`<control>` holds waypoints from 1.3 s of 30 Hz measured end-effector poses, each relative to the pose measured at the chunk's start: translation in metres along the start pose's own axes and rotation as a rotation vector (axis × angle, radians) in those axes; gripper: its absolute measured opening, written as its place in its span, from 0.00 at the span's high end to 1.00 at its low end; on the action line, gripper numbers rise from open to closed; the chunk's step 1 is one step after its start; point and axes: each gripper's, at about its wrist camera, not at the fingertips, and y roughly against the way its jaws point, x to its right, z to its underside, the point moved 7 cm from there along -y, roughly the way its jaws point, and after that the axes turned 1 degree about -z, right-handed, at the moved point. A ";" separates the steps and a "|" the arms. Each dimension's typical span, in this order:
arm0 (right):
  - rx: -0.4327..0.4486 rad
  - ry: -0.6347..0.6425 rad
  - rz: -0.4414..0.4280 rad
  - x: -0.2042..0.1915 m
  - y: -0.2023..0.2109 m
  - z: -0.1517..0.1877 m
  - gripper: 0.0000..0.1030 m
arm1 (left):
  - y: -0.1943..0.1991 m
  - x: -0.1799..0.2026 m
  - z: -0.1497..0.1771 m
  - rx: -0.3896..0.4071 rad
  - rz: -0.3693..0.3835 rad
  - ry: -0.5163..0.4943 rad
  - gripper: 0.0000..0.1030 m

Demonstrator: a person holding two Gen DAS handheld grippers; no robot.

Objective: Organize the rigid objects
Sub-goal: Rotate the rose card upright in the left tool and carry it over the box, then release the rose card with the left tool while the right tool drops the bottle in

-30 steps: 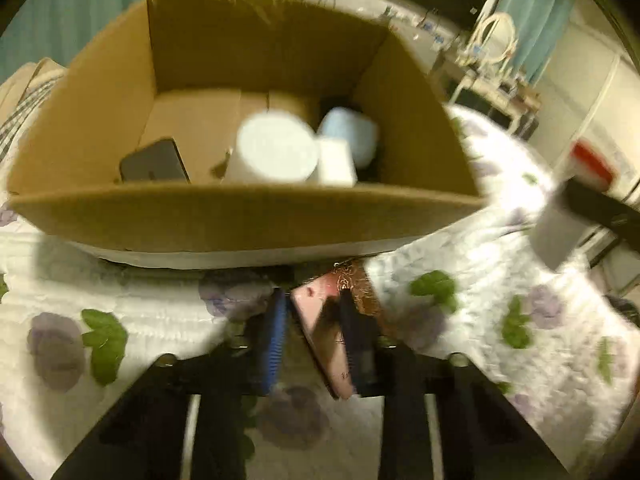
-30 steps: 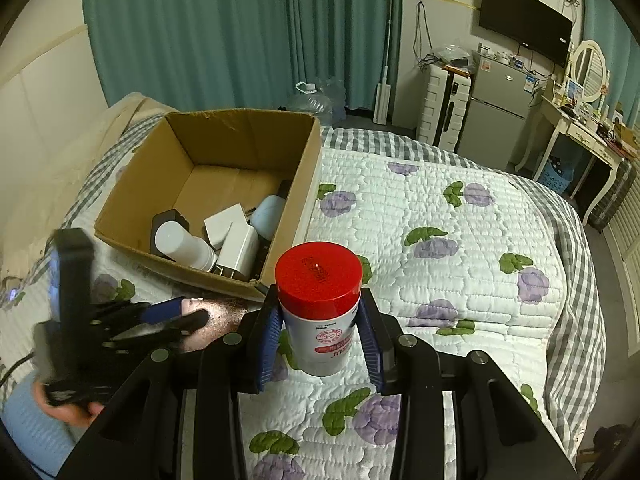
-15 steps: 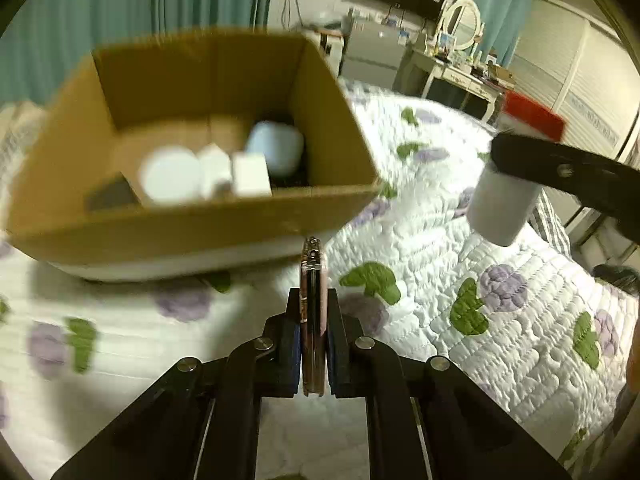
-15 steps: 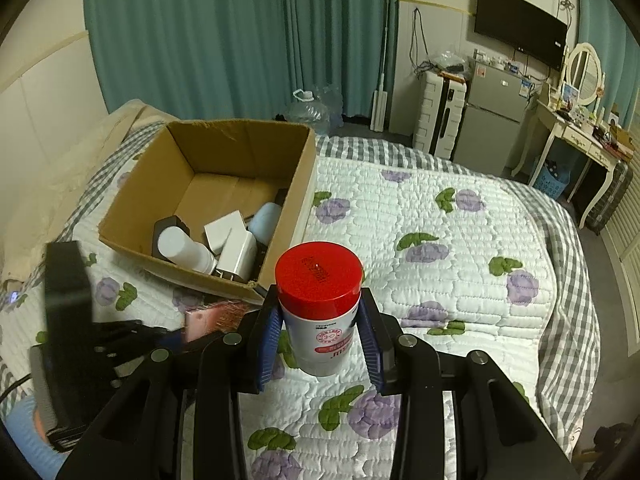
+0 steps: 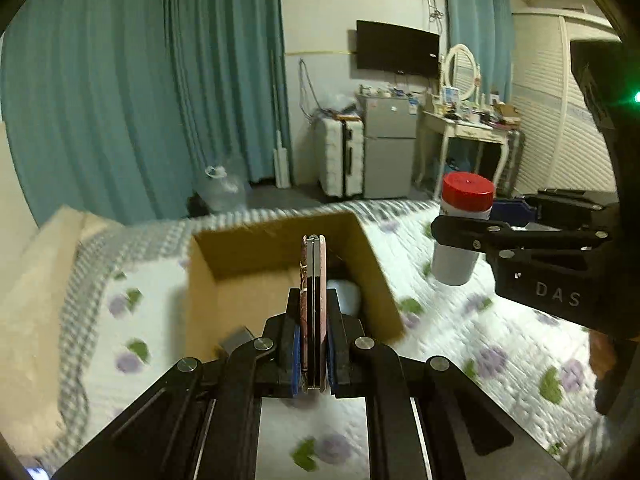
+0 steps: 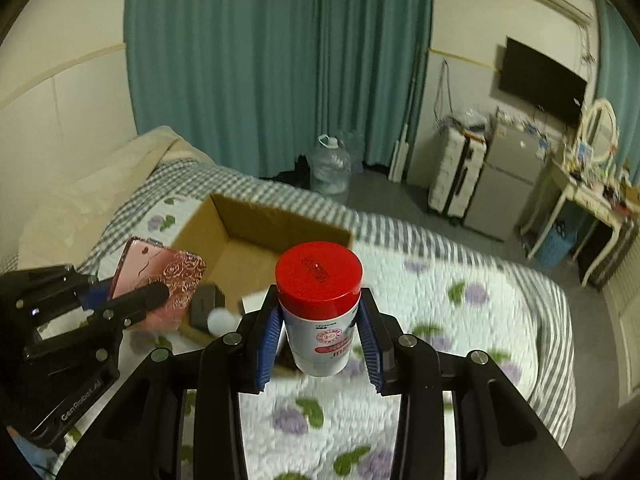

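My left gripper (image 5: 313,344) is shut on a thin pink case with a rose pattern (image 5: 314,280), held on edge above the quilt in front of the open cardboard box (image 5: 280,256). From the right wrist view the same pink case (image 6: 160,276) shows its flat face at the left, clamped in the left gripper (image 6: 132,294). My right gripper (image 6: 320,336) is shut on a white bottle with a red cap (image 6: 320,300), upright and lifted clear of the bed. The bottle (image 5: 460,224) hangs to the right of the box. Inside the box lie white and dark items, partly hidden.
The box (image 6: 256,248) sits on a floral quilted bed (image 6: 440,320) with a checked border. Pillows (image 6: 100,184) lie at the left. Beyond the bed stand a water jug (image 6: 330,168), a suitcase (image 6: 456,168), a small fridge (image 6: 504,184) and a dressing table (image 6: 584,192).
Both grippers have risen well above the bed. The left closed fully on the pink case and turned it on edge. The box now looks lower and farther in both views.
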 end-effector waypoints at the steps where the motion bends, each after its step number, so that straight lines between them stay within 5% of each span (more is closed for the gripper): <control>1: 0.005 0.008 0.000 -0.001 -0.004 -0.008 0.65 | -0.002 -0.005 -0.005 0.004 -0.014 -0.004 0.90; 7: -0.013 0.046 -0.021 -0.011 -0.046 -0.030 0.65 | -0.056 -0.040 -0.005 -0.055 -0.066 0.021 0.90; 19: -0.156 0.083 -0.051 -0.017 -0.129 -0.002 0.65 | -0.135 -0.061 0.040 -0.174 -0.093 0.028 0.90; 22: -0.169 0.087 -0.054 -0.021 -0.135 -0.002 0.65 | -0.132 -0.062 0.039 -0.149 -0.093 0.025 0.79; 23: -0.171 0.088 -0.052 -0.022 -0.136 -0.001 0.65 | -0.130 -0.063 0.038 -0.140 -0.098 0.027 0.56; 25: -0.172 0.091 -0.046 -0.022 -0.135 -0.003 0.65 | -0.121 -0.067 0.033 -0.104 -0.111 0.044 0.37; 39: -0.230 0.145 0.008 -0.034 -0.186 -0.008 0.65 | -0.092 -0.083 0.016 -0.024 -0.123 0.088 0.37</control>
